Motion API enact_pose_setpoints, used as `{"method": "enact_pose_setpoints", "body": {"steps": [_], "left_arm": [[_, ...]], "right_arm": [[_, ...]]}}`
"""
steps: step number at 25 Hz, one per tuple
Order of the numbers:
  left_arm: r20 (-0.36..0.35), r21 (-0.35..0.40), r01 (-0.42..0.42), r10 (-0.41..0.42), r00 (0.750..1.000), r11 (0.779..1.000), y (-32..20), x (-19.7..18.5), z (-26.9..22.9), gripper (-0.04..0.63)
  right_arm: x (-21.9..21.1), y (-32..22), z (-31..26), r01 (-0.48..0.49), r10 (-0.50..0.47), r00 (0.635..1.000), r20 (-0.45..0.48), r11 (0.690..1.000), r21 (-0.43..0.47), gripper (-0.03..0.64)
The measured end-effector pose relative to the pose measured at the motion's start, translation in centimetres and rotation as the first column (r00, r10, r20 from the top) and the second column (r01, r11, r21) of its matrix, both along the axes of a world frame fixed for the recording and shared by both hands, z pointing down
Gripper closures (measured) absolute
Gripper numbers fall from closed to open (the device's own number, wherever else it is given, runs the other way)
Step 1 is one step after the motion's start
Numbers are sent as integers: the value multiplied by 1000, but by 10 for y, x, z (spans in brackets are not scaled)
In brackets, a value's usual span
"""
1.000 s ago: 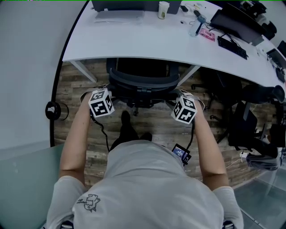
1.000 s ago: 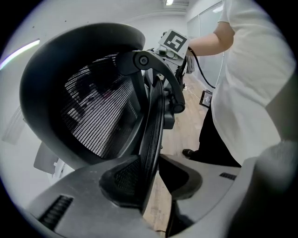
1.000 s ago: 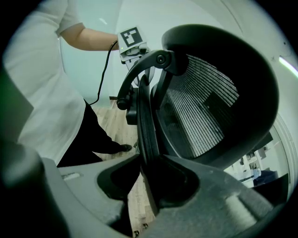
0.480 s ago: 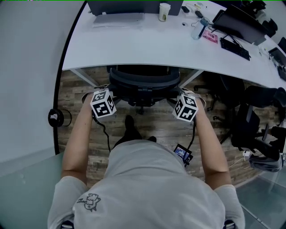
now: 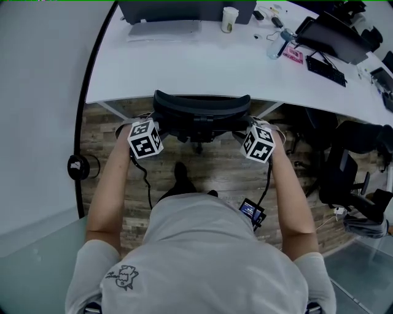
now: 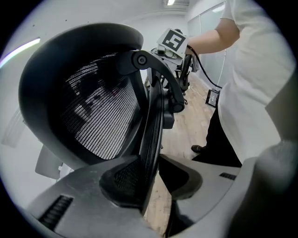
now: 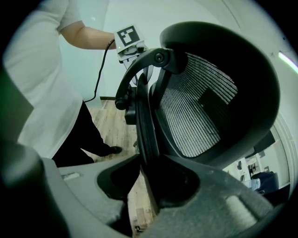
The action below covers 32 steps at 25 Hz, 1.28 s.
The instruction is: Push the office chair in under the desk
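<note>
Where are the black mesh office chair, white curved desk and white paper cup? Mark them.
Black mesh office chair (image 5: 201, 105): head view, backrest's top edge.
White curved desk (image 5: 184, 64): head view, bare top.
White paper cup (image 5: 229, 19): head view, side.

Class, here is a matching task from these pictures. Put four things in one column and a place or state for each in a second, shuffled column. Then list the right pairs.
Things
1. office chair
2. paper cup
3. keyboard
4. left gripper

Places or states
A. lying on the right part of the desk
B. closed on the office chair's side rim
C. mostly tucked under the desk
D. upright near the desk's far edge

Pairs: 1-C, 2-D, 3-A, 4-B
</note>
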<state>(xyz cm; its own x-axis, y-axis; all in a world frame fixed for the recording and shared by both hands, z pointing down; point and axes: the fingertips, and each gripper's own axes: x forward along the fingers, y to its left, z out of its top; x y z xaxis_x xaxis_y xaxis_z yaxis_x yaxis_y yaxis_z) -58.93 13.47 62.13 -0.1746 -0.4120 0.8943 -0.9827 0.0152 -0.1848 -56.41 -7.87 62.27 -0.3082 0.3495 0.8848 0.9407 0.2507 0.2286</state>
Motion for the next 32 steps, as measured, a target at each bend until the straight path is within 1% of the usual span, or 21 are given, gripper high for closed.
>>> {"method": "enact_pose_setpoints", "body": {"steps": [5, 13, 19, 27, 29, 32], "left_arm": [[-5, -7, -12, 12, 1000, 1000, 5, -20, -1, 474], [1, 2, -20, 20, 1000, 1000, 6, -41, 0, 474], [26, 7, -14, 13, 1000, 1000, 5, -43, 1, 474], [29, 13, -12, 12, 999, 1000, 5, -43, 1, 474], [47, 19, -11, 10, 999, 1000, 5, -43, 1, 468], [113, 24, -15, 12, 994, 1000, 6, -44, -2, 462]], "right_arm": [[-17, 5, -1, -6, 6, 1000, -1, 1000, -6, 492], [-38, 7, 0, -16, 16, 1000, 6, 1000, -3, 489], [-42, 5, 1, -19, 19, 1000, 9, 1000, -2, 486], [-42, 5, 2, -12, 12, 1000, 18, 1000, -3, 485], [-43, 5, 2, -9, 9, 999, 31, 1000, -2, 477], [-44, 5, -2, -3, 3, 998, 61, 1000, 10, 468]]}}
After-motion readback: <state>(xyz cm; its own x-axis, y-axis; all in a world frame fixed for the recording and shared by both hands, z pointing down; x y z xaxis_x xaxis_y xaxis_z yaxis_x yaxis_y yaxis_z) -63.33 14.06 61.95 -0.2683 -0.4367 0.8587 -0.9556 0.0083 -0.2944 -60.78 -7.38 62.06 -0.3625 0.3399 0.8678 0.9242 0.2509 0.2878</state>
